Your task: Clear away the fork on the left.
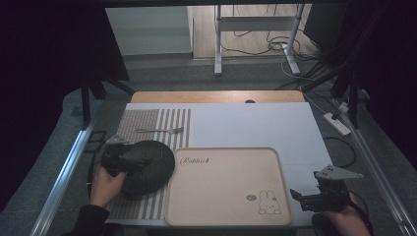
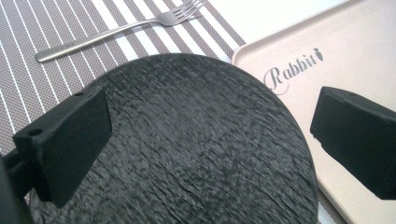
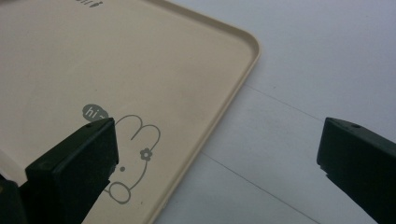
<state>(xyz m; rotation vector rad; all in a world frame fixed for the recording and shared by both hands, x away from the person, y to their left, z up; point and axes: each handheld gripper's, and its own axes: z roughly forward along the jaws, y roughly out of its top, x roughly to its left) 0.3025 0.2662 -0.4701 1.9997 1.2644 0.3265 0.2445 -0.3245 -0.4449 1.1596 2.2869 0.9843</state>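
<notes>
A round black textured plate (image 1: 150, 166) (image 2: 196, 144) lies on a grey striped placemat (image 1: 147, 119), its right edge touching a beige tray (image 1: 226, 189). My left gripper (image 1: 133, 163) (image 2: 208, 112) hovers over the plate's left part, jaws wide open with the plate below them. A silver fork (image 1: 160, 131) (image 2: 116, 31) lies on the placemat behind the plate. My right gripper (image 1: 297, 195) (image 3: 219, 135) stands open at the tray's right front corner, one jaw over the tray rim (image 3: 219, 112), the other over the white sheet. The tray carries a rabbit drawing (image 1: 269, 202).
A white sheet (image 1: 251, 123) covers the table behind and to the right of the tray. The tray (image 2: 345, 51) reads "Rabbit". Metal rails run along both table sides; a power strip (image 1: 337, 123) and cables lie on the floor at the right.
</notes>
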